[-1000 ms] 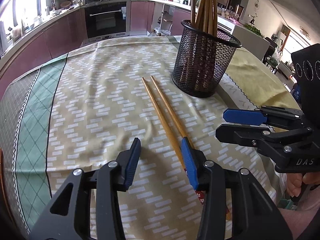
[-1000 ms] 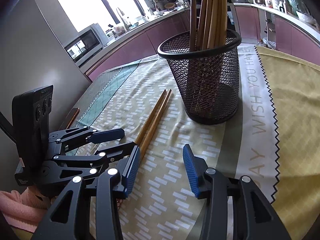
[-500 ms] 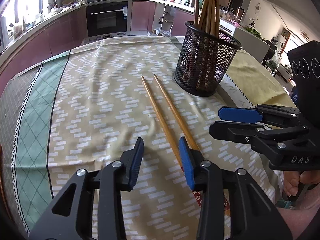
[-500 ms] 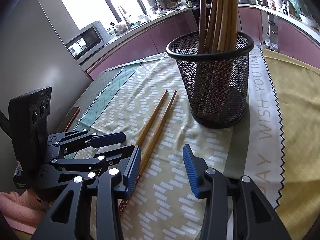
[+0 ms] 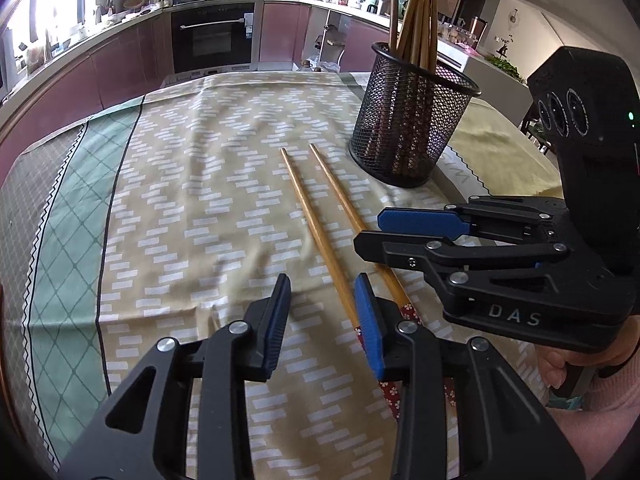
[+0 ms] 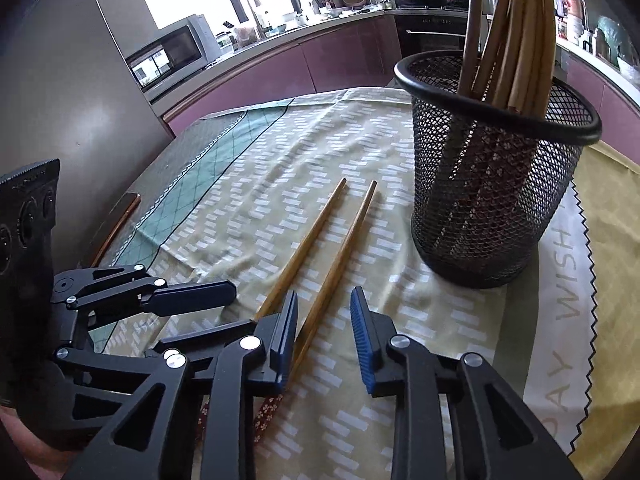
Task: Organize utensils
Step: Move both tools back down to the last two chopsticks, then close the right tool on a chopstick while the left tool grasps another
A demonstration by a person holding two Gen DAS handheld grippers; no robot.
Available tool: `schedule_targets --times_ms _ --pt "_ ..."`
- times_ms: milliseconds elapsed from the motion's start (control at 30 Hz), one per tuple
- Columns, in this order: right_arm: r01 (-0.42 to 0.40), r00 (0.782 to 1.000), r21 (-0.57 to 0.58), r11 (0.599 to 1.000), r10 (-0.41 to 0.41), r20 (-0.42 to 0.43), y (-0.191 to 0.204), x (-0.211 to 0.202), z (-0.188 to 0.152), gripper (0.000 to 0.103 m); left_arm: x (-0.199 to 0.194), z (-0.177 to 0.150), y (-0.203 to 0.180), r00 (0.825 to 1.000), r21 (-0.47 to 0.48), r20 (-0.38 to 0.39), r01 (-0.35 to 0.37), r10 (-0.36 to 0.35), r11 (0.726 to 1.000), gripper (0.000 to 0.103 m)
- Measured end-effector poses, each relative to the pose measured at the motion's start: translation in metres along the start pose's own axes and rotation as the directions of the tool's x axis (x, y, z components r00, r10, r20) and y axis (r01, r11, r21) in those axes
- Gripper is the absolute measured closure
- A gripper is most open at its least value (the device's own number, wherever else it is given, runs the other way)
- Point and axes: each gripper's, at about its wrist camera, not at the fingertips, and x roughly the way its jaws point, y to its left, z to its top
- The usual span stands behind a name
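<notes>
Bamboo chopsticks, two point(image 5: 316, 220) point(image 6: 316, 236), lie side by side on the patterned tablecloth point(image 5: 192, 200) point(image 6: 400, 280), just left of the black mesh holder point(image 5: 408, 128) point(image 6: 492, 196), which holds more chopsticks point(image 5: 416, 12) upright. We note the left gripper point(image 5: 323, 312) point(image 6: 224, 308) low over their near ends; its fingers are apart and closing, narrower than a second ago. The left chopstick runs under its right pad, untouched as far as we can tell. The right gripper point(image 6: 323, 336) point(image 5: 370, 232) has come in from the right since the earlier frame and now reaches across the right chopstick. Its fingers are apart and closing, clearly narrower than before; in its own view that chopstick passes beside the left pad, not clamped. The holder sits farther right in the right wrist view than earlier.
</notes>
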Motion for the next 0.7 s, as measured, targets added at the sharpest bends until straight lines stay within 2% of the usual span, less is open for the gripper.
schedule_targets --times_ms 200,433,567,700 --pt "0.050 0.999 -0.029 0.998 -0.050 -0.013 -0.001 -0.003 -0.002 0.088 -0.001 0.002 0.000 1.000 0.008 -0.002 -0.001 0.001 1.000 0.071" --pt "0.092 0.995 -0.006 0.996 -0.092 -0.030 -0.010 -0.006 0.000 0.086 0.008 0.020 0.001 1.000 0.022 -0.003 -0.021 0.021 1.000 0.071" --pt "0.103 0.994 -0.002 0.995 -0.103 -0.031 -0.010 -0.001 0.003 0.084 0.020 0.031 0.003 0.999 0.011 -0.041 -0.030 0.030 0.999 0.071" --pt "0.108 0.994 0.013 0.994 -0.108 -0.018 -0.011 0.002 0.005 0.085 0.027 0.037 0.001 0.998 0.021 -0.048 -0.042 0.043 0.999 0.081"
